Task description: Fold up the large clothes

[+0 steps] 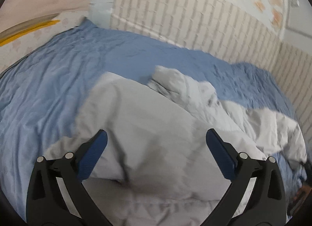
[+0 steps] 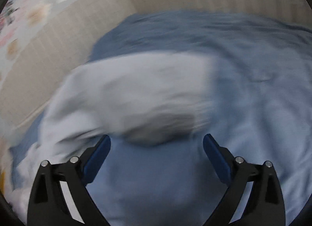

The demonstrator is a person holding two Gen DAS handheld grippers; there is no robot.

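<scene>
A large pale grey garment (image 1: 148, 128) lies partly folded on a blue bedsheet (image 1: 58, 74), with a rumpled part trailing off to the right. My left gripper (image 1: 156, 136) hovers over its near half with the jaws wide apart and nothing pinched; the blue pads (image 1: 93, 155) flank bare cloth. The right wrist view is smeared by motion. There the same garment (image 2: 132, 93) lies just ahead and to the left of my right gripper (image 2: 157, 141), which is open, with only the bedsheet (image 2: 253, 99) between its fingers.
A wall of pale brick-pattern panels (image 1: 195, 15) runs along the far side of the bed, with flowered wallpaper above. A yellow strip (image 1: 29, 31) shows beyond the bed's left corner. Blue sheet stretches left of the garment.
</scene>
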